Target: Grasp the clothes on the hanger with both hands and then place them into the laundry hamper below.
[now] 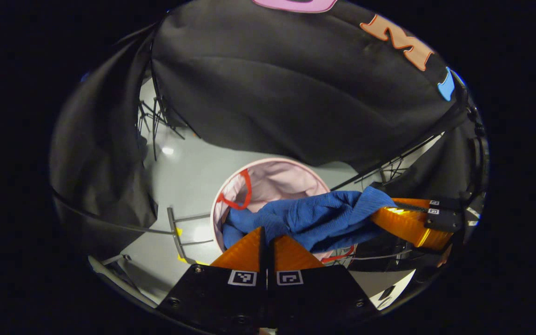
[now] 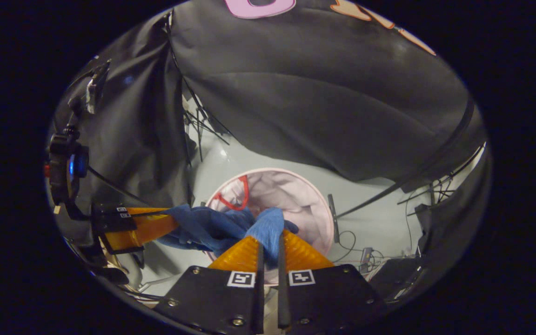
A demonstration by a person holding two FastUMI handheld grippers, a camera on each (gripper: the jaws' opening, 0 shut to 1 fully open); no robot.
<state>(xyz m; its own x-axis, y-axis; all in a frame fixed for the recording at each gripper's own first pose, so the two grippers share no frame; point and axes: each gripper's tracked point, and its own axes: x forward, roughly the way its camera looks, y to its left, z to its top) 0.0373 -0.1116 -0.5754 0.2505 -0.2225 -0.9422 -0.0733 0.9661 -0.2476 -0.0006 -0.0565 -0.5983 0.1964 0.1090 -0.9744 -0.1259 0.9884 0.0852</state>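
Both tools clamped on the blue garment [image 1: 310, 218]: left tool [image 1: 266, 239] pinches its near edge, right tool [image 2: 268, 242] a fold. Cloth hangs over the pink hamper [image 2: 314, 204], 12 o'clock ahead. Lower both together, centre over the rim, then release simultaneously.

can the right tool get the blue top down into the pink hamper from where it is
Probably yes. The right tool is shut on the blue garment above the open pink hamper, with nothing between them. The left tool also grips the cloth, so both must lower together.
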